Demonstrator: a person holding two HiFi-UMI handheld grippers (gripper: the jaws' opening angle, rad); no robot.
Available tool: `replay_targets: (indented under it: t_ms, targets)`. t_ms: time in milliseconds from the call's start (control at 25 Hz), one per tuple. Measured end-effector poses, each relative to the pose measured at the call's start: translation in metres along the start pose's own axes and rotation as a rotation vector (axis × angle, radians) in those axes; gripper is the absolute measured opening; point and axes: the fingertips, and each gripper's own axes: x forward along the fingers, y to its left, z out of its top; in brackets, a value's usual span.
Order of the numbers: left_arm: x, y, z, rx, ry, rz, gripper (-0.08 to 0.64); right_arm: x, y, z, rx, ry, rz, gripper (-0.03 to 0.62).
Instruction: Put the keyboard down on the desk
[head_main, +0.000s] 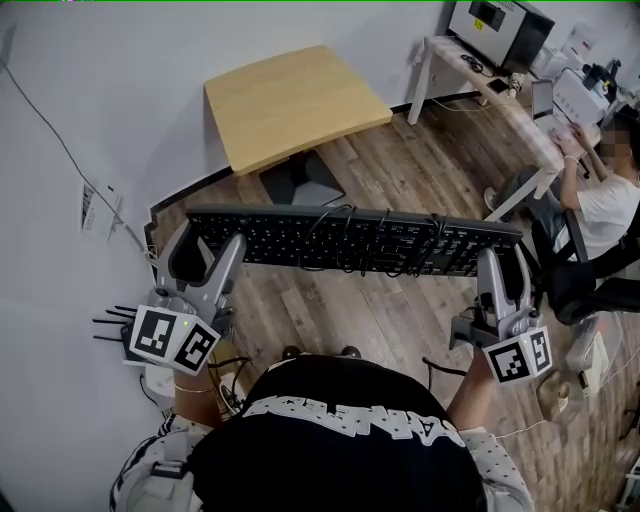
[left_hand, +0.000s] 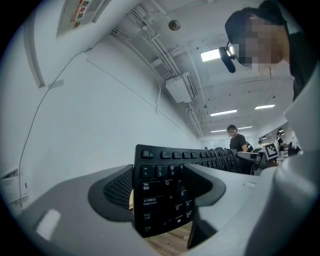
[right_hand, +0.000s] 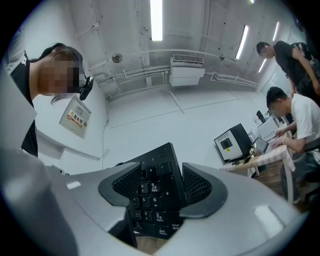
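A long black keyboard (head_main: 350, 240) hangs level in the air above the wooden floor, with its cable looped over the keys. My left gripper (head_main: 205, 246) is shut on its left end, and the keys fill the gap between the pads (left_hand: 161, 189). My right gripper (head_main: 506, 263) is shut on the right end, with the number pad between its pads (right_hand: 160, 186). The light wooden desk (head_main: 295, 100) stands beyond the keyboard, apart from it, with a bare top.
A white wall (head_main: 60, 200) runs along the left, with a router (head_main: 120, 330) low beside it. At the right a seated person (head_main: 610, 190) works at a second desk (head_main: 520, 110) with a monitor (head_main: 500, 28). An office chair (head_main: 570, 265) stands near my right gripper.
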Motion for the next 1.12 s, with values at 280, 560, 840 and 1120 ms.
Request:
replay_targets:
  t_ms: [280, 560, 840, 1120]
  targets:
    - [0.003, 0.001, 0.000, -0.012, -0.011, -0.024, 0.291, -0.004, 0.005, 0.005, -0.017, -0.008, -0.014, 0.268]
    - [0.005, 0.003, -0.005, -0.025, 0.012, -0.035, 0.291, -0.006, 0.004, 0.002, -0.007, 0.005, -0.033, 0.265]
    - [0.009, 0.001, -0.006, -0.007, 0.038, -0.036, 0.291, -0.009, -0.004, -0.009, 0.034, 0.016, -0.047, 0.265]
    - [0.015, 0.003, -0.009, -0.020, 0.025, -0.060, 0.291, -0.011, -0.002, -0.005, 0.012, 0.007, -0.067, 0.265]
